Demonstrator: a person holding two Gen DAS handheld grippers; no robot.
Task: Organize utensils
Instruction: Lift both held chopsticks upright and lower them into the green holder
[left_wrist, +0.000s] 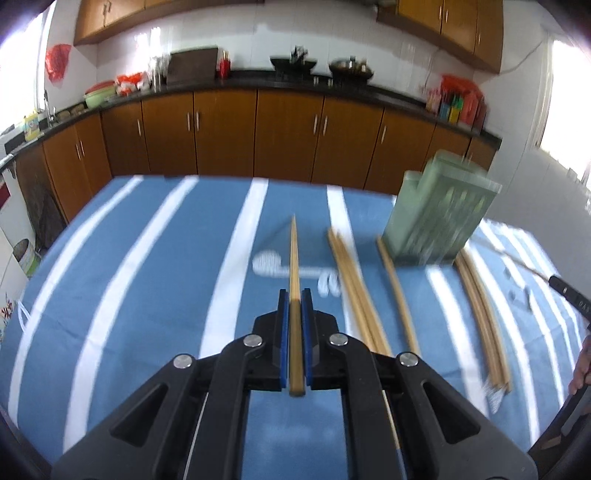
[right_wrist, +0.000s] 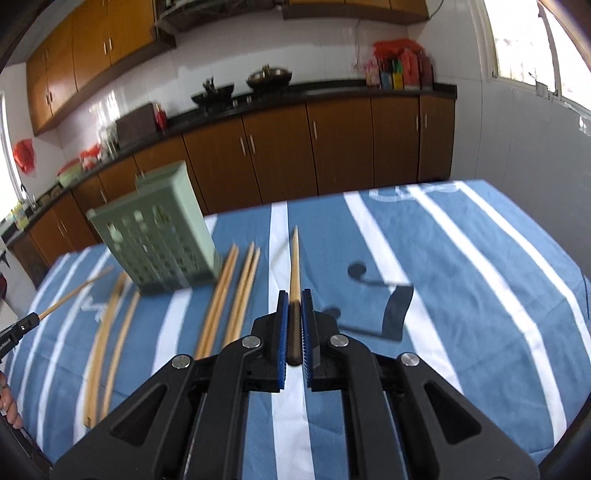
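Over the striped blue cloth both grippers hang tilted downward; the left gripper is clamped on one chopstick, its tip pointing away toward the brown cabinets; the right gripper is likewise closed on a chopstick, darker at the gripped end; loose chopsticks lie on the cloth in small bundles, some just beside the green holder, which stands upright at the far side of the table between the two views; motion blur smears the holder and nearer sticks; a person's hand shows at the left edge of the right view.
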